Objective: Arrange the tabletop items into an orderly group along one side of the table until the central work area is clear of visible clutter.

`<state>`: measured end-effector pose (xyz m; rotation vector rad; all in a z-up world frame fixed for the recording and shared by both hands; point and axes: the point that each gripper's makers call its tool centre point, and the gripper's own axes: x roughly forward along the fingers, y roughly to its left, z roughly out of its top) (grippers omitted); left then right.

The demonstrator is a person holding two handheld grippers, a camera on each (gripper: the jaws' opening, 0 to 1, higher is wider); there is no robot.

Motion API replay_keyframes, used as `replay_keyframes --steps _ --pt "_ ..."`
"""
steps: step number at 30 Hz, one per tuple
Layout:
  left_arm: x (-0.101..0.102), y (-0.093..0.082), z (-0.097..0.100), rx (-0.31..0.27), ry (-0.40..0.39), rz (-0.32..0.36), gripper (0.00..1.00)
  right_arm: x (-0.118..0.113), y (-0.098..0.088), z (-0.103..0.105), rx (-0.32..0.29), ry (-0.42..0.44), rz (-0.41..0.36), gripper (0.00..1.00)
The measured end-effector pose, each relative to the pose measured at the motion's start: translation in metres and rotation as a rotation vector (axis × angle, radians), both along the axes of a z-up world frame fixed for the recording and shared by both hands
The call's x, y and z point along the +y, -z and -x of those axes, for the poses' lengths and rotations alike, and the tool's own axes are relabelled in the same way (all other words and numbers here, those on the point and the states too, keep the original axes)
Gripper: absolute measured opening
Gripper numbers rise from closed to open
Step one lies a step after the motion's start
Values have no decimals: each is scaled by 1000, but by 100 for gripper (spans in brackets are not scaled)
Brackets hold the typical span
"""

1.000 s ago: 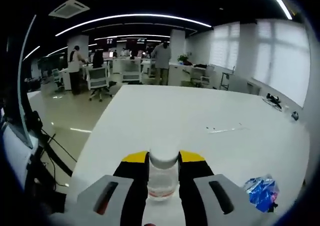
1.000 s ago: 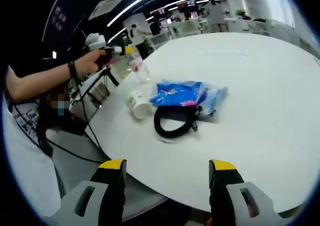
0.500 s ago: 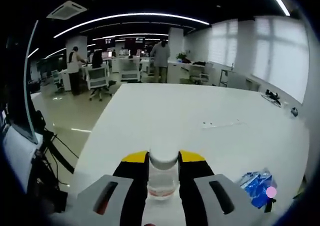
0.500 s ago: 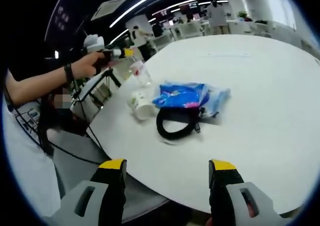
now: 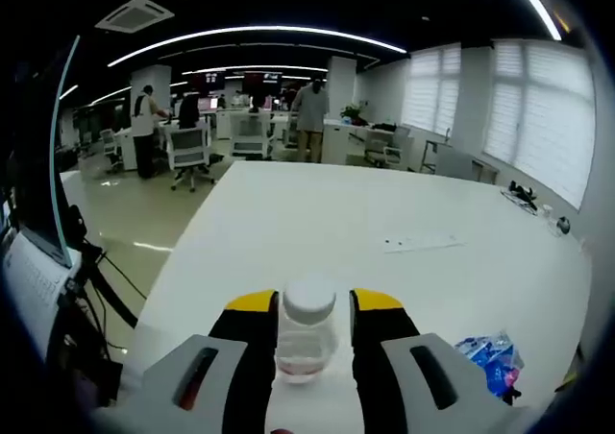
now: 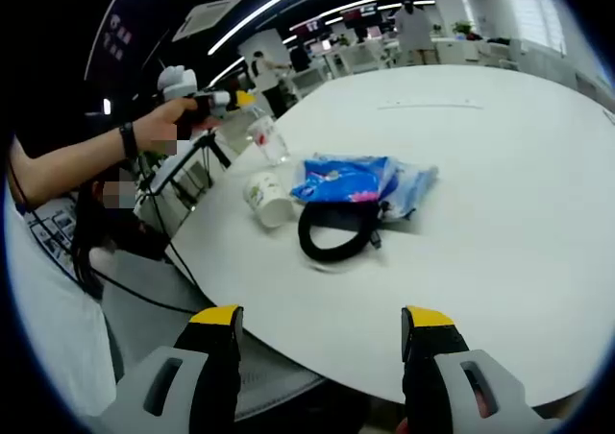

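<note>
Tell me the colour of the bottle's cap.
White; the bottle cap shows best in the left gripper view.

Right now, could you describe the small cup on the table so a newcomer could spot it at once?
On the white table, look near the edge by the person's outstretched arm. A blue snack bag lies above a black cable loop; just left of them is the paper cup, the only thing tipped on its side, open mouth showing.

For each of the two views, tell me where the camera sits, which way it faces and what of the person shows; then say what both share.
Left gripper view: rides the left tongs, facing down the white table toward the office; bottle between its jaws.
Right gripper view: rides the open right tongs, off the table edge, facing the cup, blue packet and black cable; the person's left hand and forearm show.
Shared: table, bottle, blue packet.
</note>
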<state>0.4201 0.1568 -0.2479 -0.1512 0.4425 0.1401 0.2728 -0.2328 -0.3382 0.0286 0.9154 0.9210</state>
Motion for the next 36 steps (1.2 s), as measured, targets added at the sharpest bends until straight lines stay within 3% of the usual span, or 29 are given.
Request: replay_keyframes --steps 8,12,15,20,24,28,31,33,36 --pt "-9 -5 18 -6 -3 12 29 13 -1 0 -1 -25 -8 68" --pt "-7 2 25 -10 8 25 30 18 0 -2 -3 -37 -10 68" --pt "-23 0 41 -3 31 13 30 26 -1 -3 -8 -53 -14 68" --pt "-32 9 61 11 29 29 30 38 -5 -5 -15 -80 -27 68" --pt "-28 27 75 32 21 50 30 43 -6 -6 -18 -100 -30 68" --pt "-36 32 90 46 27 60 30 51 -4 0 -14 -121 -28 68" --pt "-36 43 96 56 32 65 29 50 -3 0 -12 -134 -23 68" --pt "-45 39 102 60 38 74 29 53 -3 -1 -10 -138 -19 68" --pt "-44 51 109 68 47 86 29 63 -7 -4 -12 -153 -26 68"
